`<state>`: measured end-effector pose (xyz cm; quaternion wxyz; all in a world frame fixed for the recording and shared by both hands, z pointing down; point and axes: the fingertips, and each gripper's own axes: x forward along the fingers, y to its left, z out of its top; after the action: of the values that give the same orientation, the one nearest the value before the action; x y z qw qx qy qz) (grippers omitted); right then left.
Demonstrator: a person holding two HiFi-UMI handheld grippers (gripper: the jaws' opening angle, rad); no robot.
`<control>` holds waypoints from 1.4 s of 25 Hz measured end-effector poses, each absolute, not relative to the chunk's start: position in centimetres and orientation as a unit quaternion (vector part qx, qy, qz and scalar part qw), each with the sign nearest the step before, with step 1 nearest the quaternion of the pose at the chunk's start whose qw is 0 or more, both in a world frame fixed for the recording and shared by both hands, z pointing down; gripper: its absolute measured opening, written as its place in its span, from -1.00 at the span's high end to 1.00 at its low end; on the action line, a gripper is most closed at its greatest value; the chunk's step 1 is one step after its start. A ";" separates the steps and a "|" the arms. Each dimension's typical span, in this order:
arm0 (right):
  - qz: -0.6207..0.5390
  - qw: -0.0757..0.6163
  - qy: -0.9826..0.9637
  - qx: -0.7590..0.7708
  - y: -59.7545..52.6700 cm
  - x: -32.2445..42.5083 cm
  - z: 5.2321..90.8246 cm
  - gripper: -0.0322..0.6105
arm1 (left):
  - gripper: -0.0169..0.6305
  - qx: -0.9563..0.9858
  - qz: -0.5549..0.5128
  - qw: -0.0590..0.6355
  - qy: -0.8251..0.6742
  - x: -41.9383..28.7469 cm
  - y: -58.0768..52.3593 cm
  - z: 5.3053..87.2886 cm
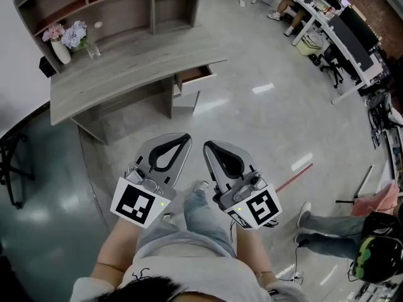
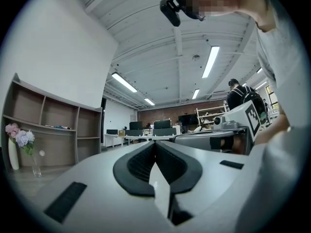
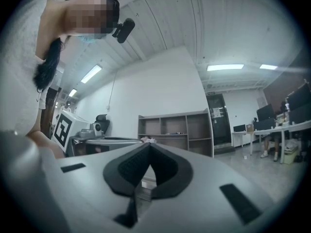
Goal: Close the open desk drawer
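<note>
The left gripper (image 1: 186, 137) and the right gripper (image 1: 208, 146) are held side by side, close together, tips pointed forward. Each one's fingers (image 2: 138, 164) are pressed together on nothing.

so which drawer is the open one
The top drawer at the right end of the desk: it is pulled out, showing its brown inside, while the front below it sits flush.

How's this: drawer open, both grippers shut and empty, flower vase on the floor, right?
No: the head view shows the vase standing on the desk, not the floor. The drawer is open, and the left gripper and right gripper are shut and empty.
</note>
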<state>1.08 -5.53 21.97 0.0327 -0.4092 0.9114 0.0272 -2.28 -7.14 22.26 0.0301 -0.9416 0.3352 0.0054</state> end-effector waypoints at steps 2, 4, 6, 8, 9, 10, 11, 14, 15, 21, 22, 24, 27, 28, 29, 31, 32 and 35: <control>0.027 0.030 0.915 -0.401 -7.2 1.9 21.9 0.88 | 0.91 -0.941 0.008 0.030 0.337 -1.2 -8.5 22.2; 0.026 0.028 0.919 -0.392 -8.9 2.8 21.9 0.88 | 0.91 -0.940 0.012 0.024 0.341 -0.2 -9.9 22.2; 0.025 0.027 0.923 -0.382 -10.5 3.7 21.9 0.88 | 0.91 -0.938 0.015 0.015 0.345 0.7 -11.2 22.1; 0.025 0.028 0.927 -0.372 -11.8 4.7 21.9 0.88 | 0.91 -0.937 0.015 0.011 0.348 1.6 -12.3 22.1; 0.025 0.030 0.929 -0.367 -12.4 5.2 21.9 0.88 | 0.91 -0.937 0.016 0.010 0.349 2.1 -12.7 22.1; 0.025 0.031 0.931 -0.363 -12.9 5.8 21.8 0.88 | 0.91 -0.937 0.017 0.009 0.349 2.6 -13.1 22.1; 0.024 0.033 0.933 -0.359 -13.3 6.3 21.8 0.88 | 0.91 -0.937 0.019 0.006 0.349 3.1 -13.4 22.1; 0.021 0.037 0.937 -0.348 -14.4 7.6 22.0 0.88 | 0.91 -0.937 0.028 0.001 0.348 4.4 -14.2 21.9; 0.020 0.037 0.937 -0.345 -14.7 8.0 22.1 0.88 | 0.91 -0.937 0.029 0.005 0.349 4.8 -14.5 21.9; 0.018 0.038 0.941 -0.335 -16.5 9.7 23.3 0.88 | 0.91 -0.935 0.008 0.020 0.355 6.7 -15.7 23.3; 0.016 0.038 0.942 -0.334 -16.7 9.8 23.5 0.88 | 0.91 -0.934 0.006 0.018 0.356 6.8 -15.8 23.5; 0.011 0.036 0.943 -0.330 -17.2 10.0 24.1 0.88 | 0.91 -0.932 0.001 0.016 0.361 6.9 -16.3 24.1; 0.006 0.034 0.944 -0.328 -18.0 10.3 24.7 0.88 | 0.91 -0.929 -0.002 0.011 0.370 6.9 -17.1 24.6; 0.005 0.034 0.944 -0.328 -18.3 10.3 24.8 0.88 | 0.91 -0.929 -0.002 0.010 0.371 6.9 -17.4 24.7; 0.005 0.033 0.944 -0.329 -18.6 10.4 24.9 0.88 | 0.91 -0.928 -0.003 0.009 0.371 6.9 -17.6 24.8; 0.007 0.031 0.943 -0.331 -19.2 10.6 24.9 0.88 | 0.91 -0.928 -0.002 0.008 0.372 6.8 -18.2 24.9; 0.008 0.030 0.943 -0.332 -19.5 10.7 24.9 0.88 | 0.91 -0.928 -0.001 0.008 0.373 6.9 -18.6 24.9; 0.011 0.028 0.941 -0.336 -20.6 11.2 25.1 0.88 | 0.91 -0.928 0.004 0.015 0.373 7.3 -19.8 24.7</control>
<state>11.20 -20.64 25.06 0.0277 -0.3359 0.9414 0.0111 7.32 -19.77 24.74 0.0151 -0.9275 0.3734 0.0039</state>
